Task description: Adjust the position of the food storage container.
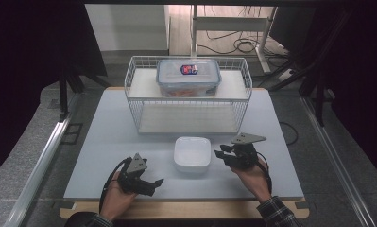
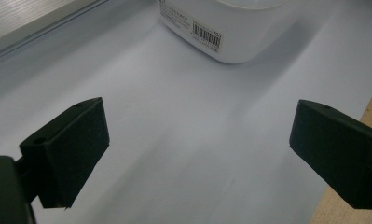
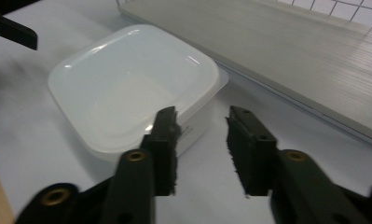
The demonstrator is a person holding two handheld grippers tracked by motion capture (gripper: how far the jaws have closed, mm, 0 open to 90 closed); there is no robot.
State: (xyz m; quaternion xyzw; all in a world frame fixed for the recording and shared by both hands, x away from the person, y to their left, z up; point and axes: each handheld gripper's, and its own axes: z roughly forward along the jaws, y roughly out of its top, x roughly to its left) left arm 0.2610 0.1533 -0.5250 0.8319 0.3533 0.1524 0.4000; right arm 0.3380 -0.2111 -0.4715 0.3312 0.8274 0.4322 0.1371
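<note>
The white tub [image 1: 192,153] sits lidded on the table [image 1: 106,142], just in front of the wire rack [image 1: 188,97], and both grippers flank it. The right gripper [image 3: 202,149] hovers just beside the tub's right side with its jaws parted a little and nothing between them; one pad [image 3: 167,140] sits close against the tub's corner, apart from it as far as the right gripper view tells. The left gripper [image 1: 148,183] rests near the tub's left front corner, jaws spread wide over bare table, the tub's barcode label [image 2: 207,36] ahead of it. On the rack's upper shelf, behind the tub, stands a clear box [image 1: 189,77] with a blue-rimmed lid. The likely step is a grasp on the tub or its lid. The risk is that the right jaws look too narrow to take the tub's wall or rim: if they close where they are, they would meet on air or nudge the light tub sideways toward the left gripper. A pinch on the lid's thin lip alone could pop the lid off and leave the tub behind. Pushed forward, the tub would bump the rack's lower shelf [image 3: 286,51].
</note>
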